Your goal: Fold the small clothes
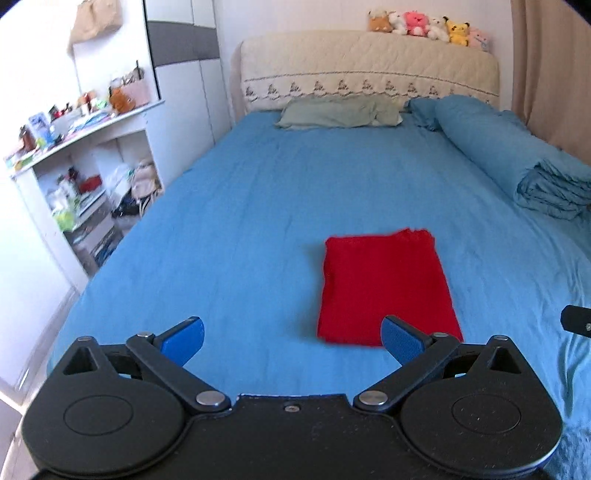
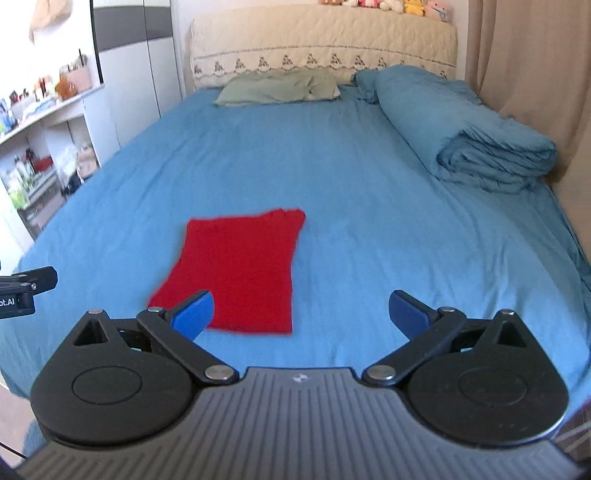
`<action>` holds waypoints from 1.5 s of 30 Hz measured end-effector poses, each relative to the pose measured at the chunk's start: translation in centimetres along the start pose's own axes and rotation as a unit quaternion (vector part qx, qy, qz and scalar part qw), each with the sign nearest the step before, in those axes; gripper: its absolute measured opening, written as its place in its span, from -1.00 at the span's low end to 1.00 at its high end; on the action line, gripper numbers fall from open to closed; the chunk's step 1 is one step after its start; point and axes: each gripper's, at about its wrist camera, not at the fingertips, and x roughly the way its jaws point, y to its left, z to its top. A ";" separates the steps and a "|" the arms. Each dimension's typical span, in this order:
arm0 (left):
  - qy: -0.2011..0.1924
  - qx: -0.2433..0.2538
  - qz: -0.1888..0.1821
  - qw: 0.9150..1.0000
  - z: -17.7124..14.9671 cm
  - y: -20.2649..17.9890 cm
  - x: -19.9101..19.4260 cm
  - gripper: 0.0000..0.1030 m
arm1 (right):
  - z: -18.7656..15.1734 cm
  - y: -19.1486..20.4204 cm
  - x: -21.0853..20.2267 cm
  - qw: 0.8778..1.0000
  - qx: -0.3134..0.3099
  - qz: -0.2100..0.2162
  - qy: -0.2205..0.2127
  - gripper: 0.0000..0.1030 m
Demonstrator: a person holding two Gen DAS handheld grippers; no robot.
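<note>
Your red garment lies folded into a flat rectangle on the blue bedsheet, lower centre of frame. Your left gripper and right gripper both stand spread wide, empty. Folding appears complete; no other clothes visible.

I'm in a home bedroom: a blue-sheeted bed, plush toys atop its headboard, cluttered shelves beside it.
</note>
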 end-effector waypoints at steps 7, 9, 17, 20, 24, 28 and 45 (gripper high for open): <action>0.012 0.000 -0.002 1.000 -1.9 -0.1 -0.8 1.00 | -3.7 0.8 -0.7 0.999 -0.002 0.000 0.036 1.00; 0.010 -0.006 -0.008 1.000 -1.9 0.0 -0.9 1.00 | -4.3 0.7 -0.7 0.999 0.003 -0.001 0.044 1.00; 0.007 0.000 -0.011 1.000 -2.0 -0.7 -1.1 1.00 | -4.9 0.3 -1.1 0.999 0.015 -0.009 0.046 1.00; 0.007 -0.001 -0.012 1.000 -2.1 -0.8 -1.2 1.00 | -4.9 0.2 -1.2 0.999 0.017 -0.012 0.045 1.00; 0.003 0.003 -0.008 1.000 -2.0 -0.9 -1.3 1.00 | -5.0 0.2 -1.3 0.999 0.015 -0.009 0.045 1.00; -0.001 0.006 -0.007 1.000 -2.1 -1.1 -1.6 1.00 | -5.1 0.4 -1.5 0.999 0.015 -0.008 0.045 1.00; -0.005 0.022 -0.015 1.000 -1.9 -1.6 -2.3 1.00 | -5.3 0.6 -1.8 0.999 0.020 -0.007 0.043 1.00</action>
